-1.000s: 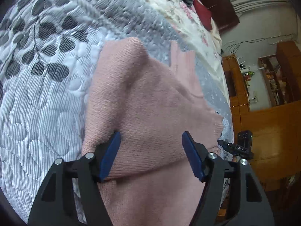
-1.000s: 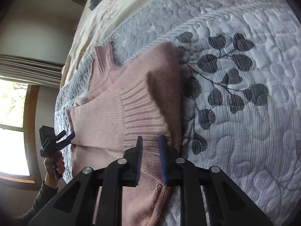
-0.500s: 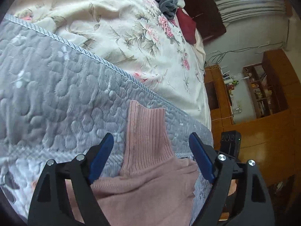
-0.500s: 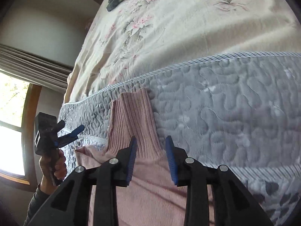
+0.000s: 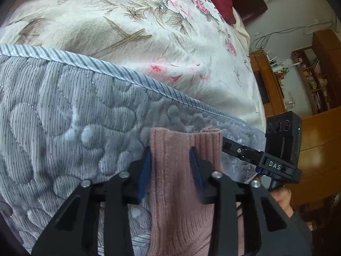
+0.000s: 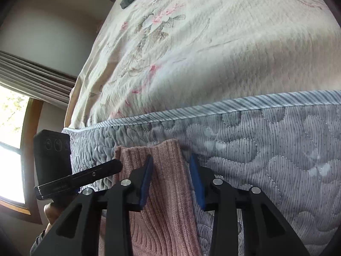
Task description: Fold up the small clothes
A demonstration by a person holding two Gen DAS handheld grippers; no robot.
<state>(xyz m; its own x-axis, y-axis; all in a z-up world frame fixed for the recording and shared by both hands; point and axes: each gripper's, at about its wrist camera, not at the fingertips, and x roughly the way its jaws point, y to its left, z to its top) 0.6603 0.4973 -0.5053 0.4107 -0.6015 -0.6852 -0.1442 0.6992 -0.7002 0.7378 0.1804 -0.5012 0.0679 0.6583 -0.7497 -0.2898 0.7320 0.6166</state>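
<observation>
Two sets of fingers straddle the pink sweater's ribbed end.

Your left gripper [image 5: 170,166] stands partly open with one ribbed tube of the pink sweater [image 5: 177,192] between its fingers, no clamp visible. Your right gripper [image 6: 170,170] does likewise. Beyond lies the grey quilt [image 5: 64,111], then the floral bedspread [image 5: 149,32].
</observation>
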